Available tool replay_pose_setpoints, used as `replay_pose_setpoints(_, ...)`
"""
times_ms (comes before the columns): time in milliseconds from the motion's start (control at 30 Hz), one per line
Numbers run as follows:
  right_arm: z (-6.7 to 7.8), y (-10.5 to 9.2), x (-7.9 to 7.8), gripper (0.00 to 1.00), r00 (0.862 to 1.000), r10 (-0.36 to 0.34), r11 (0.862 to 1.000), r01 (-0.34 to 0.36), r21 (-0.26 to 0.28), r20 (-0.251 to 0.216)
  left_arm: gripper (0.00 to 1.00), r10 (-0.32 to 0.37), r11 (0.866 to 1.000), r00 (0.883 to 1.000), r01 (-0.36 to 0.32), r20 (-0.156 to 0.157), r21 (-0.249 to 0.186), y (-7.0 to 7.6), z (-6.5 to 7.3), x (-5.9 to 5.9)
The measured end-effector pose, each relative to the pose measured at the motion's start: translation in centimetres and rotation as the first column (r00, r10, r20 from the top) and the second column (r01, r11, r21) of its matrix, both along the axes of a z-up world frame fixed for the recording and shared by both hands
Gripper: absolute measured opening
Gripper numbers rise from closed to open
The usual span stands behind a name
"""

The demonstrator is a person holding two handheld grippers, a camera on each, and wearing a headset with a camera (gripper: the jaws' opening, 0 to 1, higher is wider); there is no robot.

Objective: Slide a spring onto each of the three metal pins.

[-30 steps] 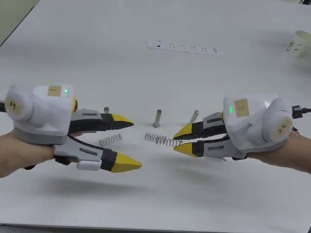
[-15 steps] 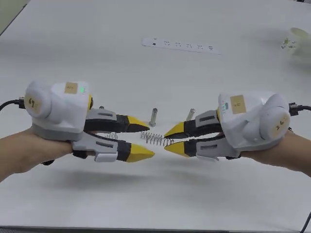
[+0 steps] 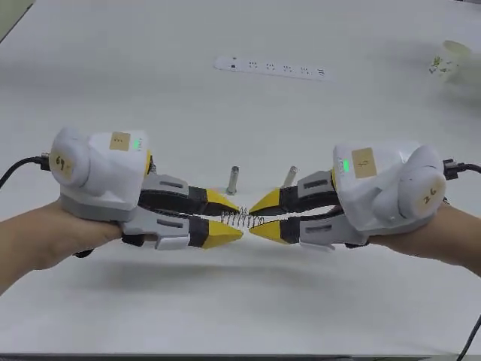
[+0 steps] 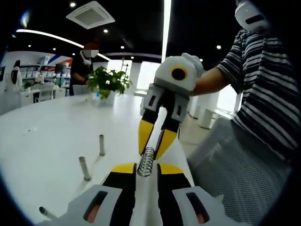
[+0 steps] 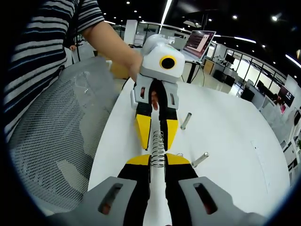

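Observation:
A thin steel spring (image 3: 242, 219) hangs level just above the white table (image 3: 240, 301), between my two grippers, which face each other tip to tip. My left gripper (image 3: 237, 220) is shut on its left end, and the coil (image 4: 146, 161) sits between its yellow fingertips (image 4: 124, 168). My right gripper (image 3: 252, 219) is shut on the other end, with the spring (image 5: 157, 148) running out from its tips. Two upright metal pins (image 3: 232, 180) (image 3: 288, 177) stand just behind the spring. In the left gripper view, pins (image 4: 101, 145) (image 4: 84, 168) stand to the left.
A white power strip (image 3: 270, 68) lies at the far middle of the table, and a small pale cup (image 3: 451, 59) stands at the far right. A cable (image 3: 19, 169) trails from the left gripper. A mesh chair (image 5: 61, 136) stands at the table's near edge.
The left gripper has swung right and narrowed from wide open onto the spring's free end. The right gripper, holding the spring, has moved left and lifted it slightly.

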State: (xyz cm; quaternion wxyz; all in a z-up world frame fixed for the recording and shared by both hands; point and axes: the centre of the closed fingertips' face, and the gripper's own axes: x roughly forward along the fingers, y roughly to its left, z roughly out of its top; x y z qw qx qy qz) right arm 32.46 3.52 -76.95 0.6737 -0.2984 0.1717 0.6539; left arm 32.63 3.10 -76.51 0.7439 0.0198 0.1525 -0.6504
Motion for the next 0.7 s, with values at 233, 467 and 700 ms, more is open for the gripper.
replay_pose_setpoints(233, 0.21, 0.0, 0.04, 0.08, 1.0, -0.005, 1.0, 0.005, 0.004, -0.002, 0.06, 0.005, 1.0, 1.0, -0.005, 0.015, -0.005, -0.07, 0.22, 0.2)
replay_pose_setpoints(467, 0.18, 0.0, -0.06, 0.08, 1.0, -0.003, 1.0, 0.003, 0.001, -0.002, 0.03, 0.006, 1.0, 1.0, -0.005, 0.013, -0.011, -0.06, 0.39, 0.15)
replay_pose_setpoints(700, 0.28, -0.02, -0.23, 0.08, 1.0, 0.004, 1.0, -0.004, -0.006, -0.004, 0.03, 0.004, 1.0, 1.0, -0.004, 0.01, -0.021, -0.13, 0.54, -0.05)
